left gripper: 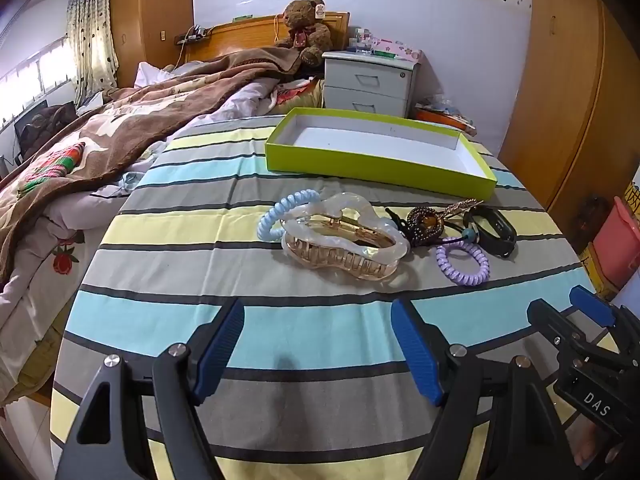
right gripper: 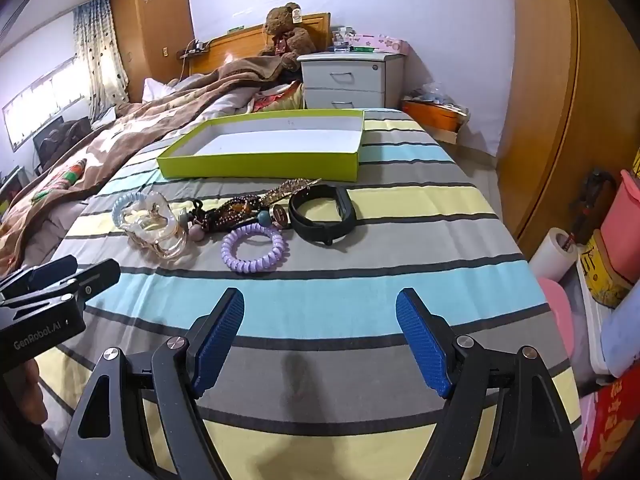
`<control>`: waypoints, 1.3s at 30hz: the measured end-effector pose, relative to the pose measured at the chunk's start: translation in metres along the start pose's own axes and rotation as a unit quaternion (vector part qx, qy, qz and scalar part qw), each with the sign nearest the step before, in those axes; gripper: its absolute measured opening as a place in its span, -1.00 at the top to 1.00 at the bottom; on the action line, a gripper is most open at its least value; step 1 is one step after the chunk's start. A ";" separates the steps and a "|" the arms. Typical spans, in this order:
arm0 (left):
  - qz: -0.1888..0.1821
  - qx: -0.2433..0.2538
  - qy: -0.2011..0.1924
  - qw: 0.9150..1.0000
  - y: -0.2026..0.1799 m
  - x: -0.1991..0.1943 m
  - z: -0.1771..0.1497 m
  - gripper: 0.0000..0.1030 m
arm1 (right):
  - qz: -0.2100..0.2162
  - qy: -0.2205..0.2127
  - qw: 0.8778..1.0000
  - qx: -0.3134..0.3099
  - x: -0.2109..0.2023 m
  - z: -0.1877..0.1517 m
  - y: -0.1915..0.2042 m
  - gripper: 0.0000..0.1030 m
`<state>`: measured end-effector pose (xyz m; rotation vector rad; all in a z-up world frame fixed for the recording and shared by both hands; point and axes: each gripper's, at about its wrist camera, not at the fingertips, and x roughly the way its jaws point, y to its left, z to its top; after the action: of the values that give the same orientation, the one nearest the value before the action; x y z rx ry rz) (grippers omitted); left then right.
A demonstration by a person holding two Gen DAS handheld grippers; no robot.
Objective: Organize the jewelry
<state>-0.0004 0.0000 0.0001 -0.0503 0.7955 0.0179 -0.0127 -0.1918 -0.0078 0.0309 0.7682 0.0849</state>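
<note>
Nothing is lying in the green box (left gripper: 376,168) yet — the sorting is only beginning. Both the left tongs (left gripper: 318,344) and the right tongs (right gripper: 320,338) are hovering released and empty over the bed (right gripper: 360,304); the hair claw (left gripper: 346,240), purple coil tie (right gripper: 254,248) and black band (right gripper: 322,214) are lying near the box, waiting for a first grasp.

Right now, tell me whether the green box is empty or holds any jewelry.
Empty. The green box shows only its bare white floor in both views; the accessories all lie on the striped sheet in front of it.
</note>
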 end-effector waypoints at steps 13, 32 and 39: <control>0.025 0.006 0.012 1.000 0.003 0.001 0.007 -0.51 | 0.000 0.002 1.000 -0.003 0.003 0.011 0.010 -0.52; 0.011 -0.017 0.031 0.999 0.009 0.007 0.013 -0.51 | 0.007 0.004 1.000 -0.006 0.011 0.017 0.015 -0.52; 0.009 -0.024 0.019 0.999 0.012 0.004 0.015 -0.51 | 0.010 0.003 1.000 -0.006 0.009 0.018 0.014 -0.52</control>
<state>0.0122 0.0130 0.0075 -0.0890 0.8327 0.0536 0.0048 -0.1769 -0.0002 0.0263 0.7734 0.1085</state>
